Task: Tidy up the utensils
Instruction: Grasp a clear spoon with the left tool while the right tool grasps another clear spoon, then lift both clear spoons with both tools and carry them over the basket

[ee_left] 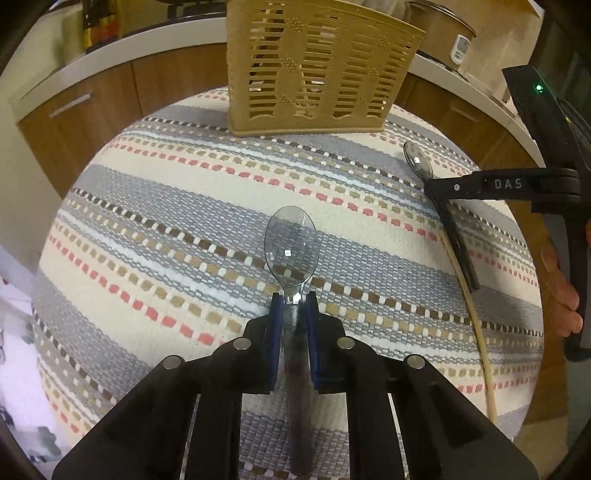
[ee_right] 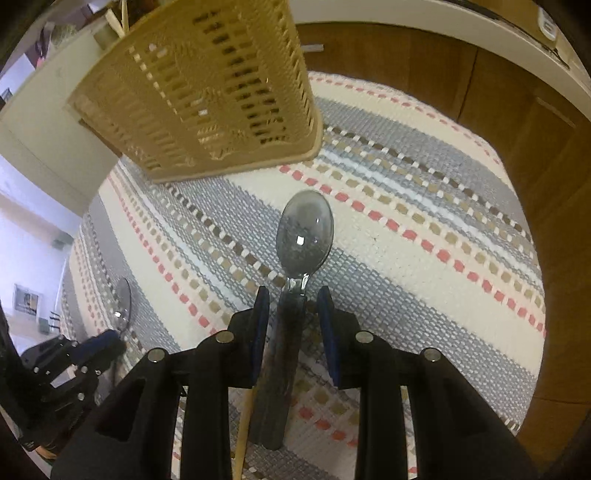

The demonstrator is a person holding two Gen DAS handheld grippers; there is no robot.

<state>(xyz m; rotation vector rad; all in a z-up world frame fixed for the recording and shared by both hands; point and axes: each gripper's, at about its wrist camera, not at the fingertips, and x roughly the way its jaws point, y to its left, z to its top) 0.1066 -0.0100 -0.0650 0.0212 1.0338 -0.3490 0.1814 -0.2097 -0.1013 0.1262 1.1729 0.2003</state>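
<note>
A tan slotted utensil basket [ee_left: 317, 70] stands at the far side of the striped mat [ee_left: 166, 206]; it also shows in the right wrist view [ee_right: 207, 92]. My left gripper [ee_left: 294, 299] is shut on a clear plastic spoon [ee_left: 291, 243] by its handle, bowl pointing toward the basket. My right gripper [ee_right: 293, 293] is open, its blue pads either side of a second clear spoon [ee_right: 304, 236] that lies on the mat. A thin wooden stick [ee_right: 243, 421] lies beside that spoon's handle. The right gripper also shows at the right of the left wrist view [ee_left: 461, 240].
Wooden cabinets [ee_left: 92, 122] and a white counter edge curve behind the round table. A pot [ee_left: 443, 26] sits on the counter at the back right. The mat's edge drops off at left and right.
</note>
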